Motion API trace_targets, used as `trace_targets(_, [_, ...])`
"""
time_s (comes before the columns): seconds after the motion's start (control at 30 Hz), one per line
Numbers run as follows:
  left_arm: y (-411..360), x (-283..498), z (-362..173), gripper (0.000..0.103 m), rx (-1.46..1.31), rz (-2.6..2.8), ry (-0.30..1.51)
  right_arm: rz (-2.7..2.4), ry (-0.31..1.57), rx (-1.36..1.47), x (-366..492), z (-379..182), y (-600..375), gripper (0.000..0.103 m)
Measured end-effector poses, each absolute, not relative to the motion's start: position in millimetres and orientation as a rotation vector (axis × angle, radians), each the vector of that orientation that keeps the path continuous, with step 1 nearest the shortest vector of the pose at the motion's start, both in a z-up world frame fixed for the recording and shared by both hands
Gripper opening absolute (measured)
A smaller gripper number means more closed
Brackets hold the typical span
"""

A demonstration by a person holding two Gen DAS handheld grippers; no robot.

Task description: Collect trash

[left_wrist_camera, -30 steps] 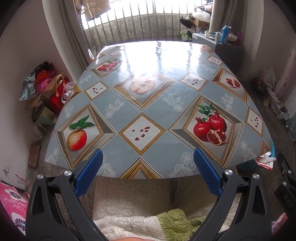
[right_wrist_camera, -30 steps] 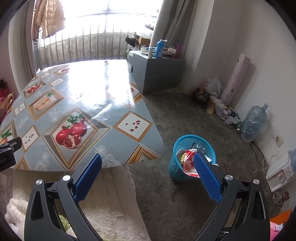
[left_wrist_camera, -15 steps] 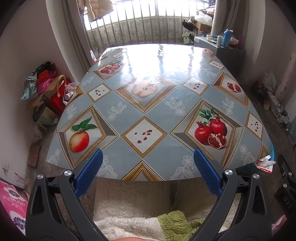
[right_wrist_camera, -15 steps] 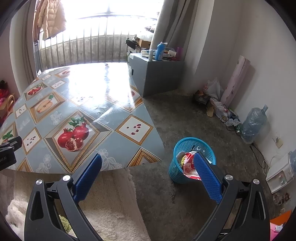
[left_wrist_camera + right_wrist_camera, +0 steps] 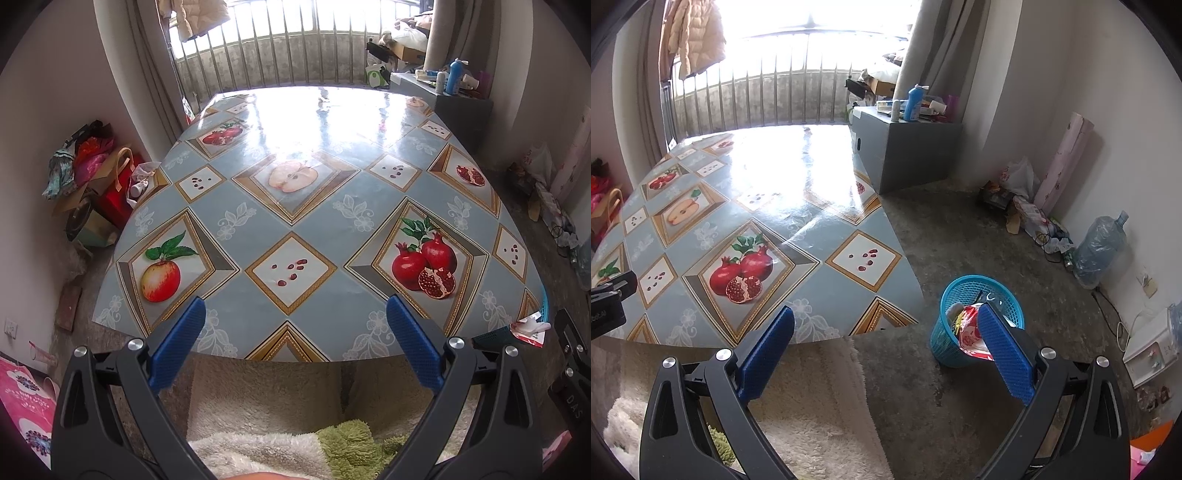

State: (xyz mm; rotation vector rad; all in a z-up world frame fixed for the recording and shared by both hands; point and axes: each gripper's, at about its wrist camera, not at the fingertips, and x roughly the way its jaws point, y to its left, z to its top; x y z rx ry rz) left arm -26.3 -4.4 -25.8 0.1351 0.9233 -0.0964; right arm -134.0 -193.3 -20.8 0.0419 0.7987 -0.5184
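The letters "DAS" stand in pale print on the black body of the right gripper (image 5: pixel 570 384) where it enters the left wrist view at the right edge. On the left gripper (image 5: pixel 607 306), seen at the left edge of the right wrist view, a few pale letters show, too small and cut off to read. No other print is legible.

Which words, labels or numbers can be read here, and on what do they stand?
"DAS": white letters on the black body of the right gripper, at the left wrist view's right edge; it may be cut off.
Print on the red-and-white wrapper in the blue basket: too blurred.
Blue bottle: label unreadable.
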Motion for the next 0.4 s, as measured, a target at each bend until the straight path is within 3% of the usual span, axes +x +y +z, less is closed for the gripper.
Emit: trace_targets(0.4, [-3.9,-26.2,-25.8,0.094,0.136,-0.097,0.927,-0.517,0.799,0.043,-133.2,-21.0,-193.8,0.096])
